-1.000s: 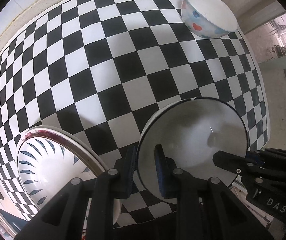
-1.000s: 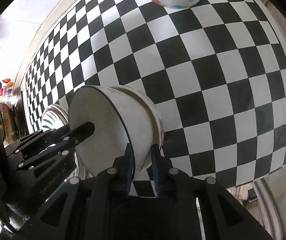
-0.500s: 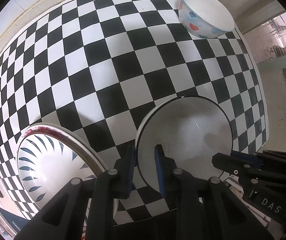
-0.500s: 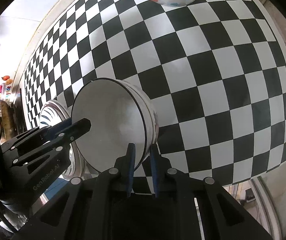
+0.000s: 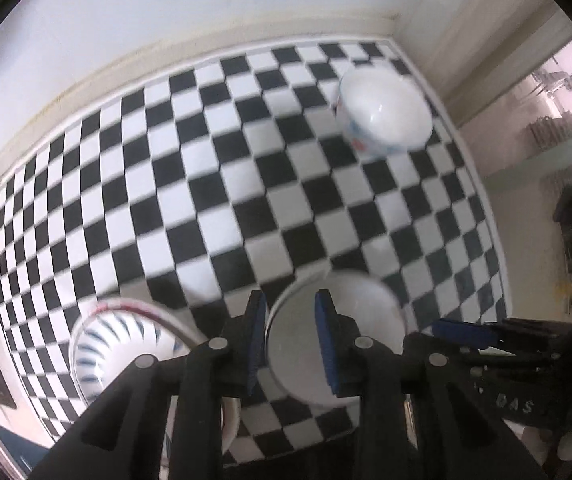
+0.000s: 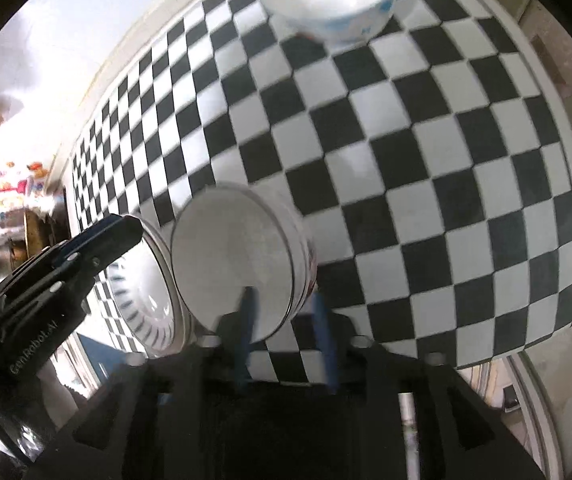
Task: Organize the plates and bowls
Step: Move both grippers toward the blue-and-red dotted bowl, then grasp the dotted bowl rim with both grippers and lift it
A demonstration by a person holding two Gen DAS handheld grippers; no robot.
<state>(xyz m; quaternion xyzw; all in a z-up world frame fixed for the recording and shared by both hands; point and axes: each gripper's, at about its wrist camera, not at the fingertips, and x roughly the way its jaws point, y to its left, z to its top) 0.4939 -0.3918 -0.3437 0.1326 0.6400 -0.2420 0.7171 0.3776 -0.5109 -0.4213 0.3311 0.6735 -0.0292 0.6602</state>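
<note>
Both grippers parted and holding nothing, jaws having just been opening: left gripper point(image 5: 290, 334) and right gripper point(image 6: 283, 330) each straddle a rim of the white bowl point(image 6: 233, 264) directly below, resting beside the patterned plate point(image 5: 125, 344) on the checkered worktop point(image 5: 221, 184).

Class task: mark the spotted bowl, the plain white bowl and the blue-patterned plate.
spotted bowl point(image 5: 386, 114), left wrist view, on its white inside.
plain white bowl point(image 6: 233, 256), right wrist view, on its white inside.
blue-patterned plate point(image 5: 113, 350), left wrist view, on its patterned face.
</note>
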